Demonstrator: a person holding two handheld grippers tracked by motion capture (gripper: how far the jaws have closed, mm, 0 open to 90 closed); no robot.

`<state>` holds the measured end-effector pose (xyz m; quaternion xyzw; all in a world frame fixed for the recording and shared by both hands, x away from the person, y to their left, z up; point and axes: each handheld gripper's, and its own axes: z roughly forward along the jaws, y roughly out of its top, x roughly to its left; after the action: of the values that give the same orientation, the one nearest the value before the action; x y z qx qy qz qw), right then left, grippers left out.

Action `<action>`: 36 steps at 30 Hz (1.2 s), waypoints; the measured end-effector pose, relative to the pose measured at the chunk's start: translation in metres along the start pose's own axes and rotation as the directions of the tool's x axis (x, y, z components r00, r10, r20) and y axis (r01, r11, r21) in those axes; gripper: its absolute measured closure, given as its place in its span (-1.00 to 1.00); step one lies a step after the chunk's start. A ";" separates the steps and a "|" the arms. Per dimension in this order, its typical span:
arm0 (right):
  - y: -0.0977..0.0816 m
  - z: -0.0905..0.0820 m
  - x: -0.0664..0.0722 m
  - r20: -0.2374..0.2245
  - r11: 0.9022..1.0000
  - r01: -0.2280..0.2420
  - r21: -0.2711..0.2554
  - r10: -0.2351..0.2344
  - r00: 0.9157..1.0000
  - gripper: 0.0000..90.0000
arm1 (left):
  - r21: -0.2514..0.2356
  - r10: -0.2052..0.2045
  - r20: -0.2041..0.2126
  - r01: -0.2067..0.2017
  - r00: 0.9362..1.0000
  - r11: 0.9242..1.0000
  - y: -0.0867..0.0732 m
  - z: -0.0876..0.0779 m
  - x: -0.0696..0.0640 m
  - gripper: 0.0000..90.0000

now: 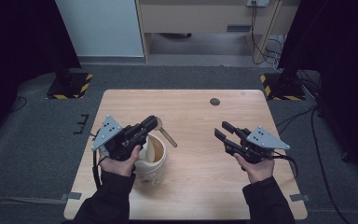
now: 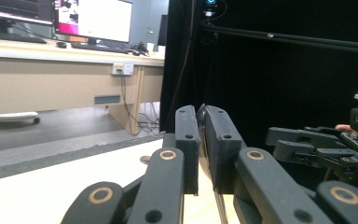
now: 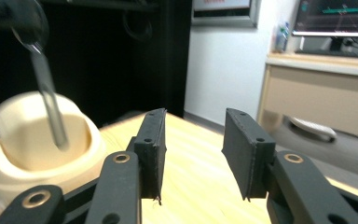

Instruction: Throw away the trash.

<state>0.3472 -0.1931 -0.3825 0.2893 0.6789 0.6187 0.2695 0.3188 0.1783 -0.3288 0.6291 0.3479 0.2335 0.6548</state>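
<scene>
1. Wooden spoon [image 1: 167,135]: left half of table [image 1: 200,186], clamped in the shut left gripper [image 1: 150,124]; it slants over the far rim of the container, bowl end lowest in the right gripper view.
2. Cream container [image 1: 150,161]: open-topped, upright, near left, directly under the left gripper.
3. Right gripper [image 1: 223,130]: right side, well apart from the container, jaws partly open with nothing between them.
4. Step, judged: spoon going into the container.
5. Next move calls for: lowering the spoon inside, then loosening the grip.

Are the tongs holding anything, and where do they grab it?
The left tongs pinch a spoon by its top end, above the cream pot. The right tongs hold nothing.
</scene>
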 end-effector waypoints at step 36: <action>-0.060 -0.010 -0.032 0.119 0.982 -0.006 0.190 -0.017 0.993 0.03 | 0.153 0.150 -0.037 -0.142 0.988 0.978 -0.028 -0.008 0.014 0.85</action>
<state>0.3586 -0.2268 -0.4411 0.3487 0.7183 0.5317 0.2826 0.3181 0.1906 -0.3586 0.6945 0.3331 0.2694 0.5781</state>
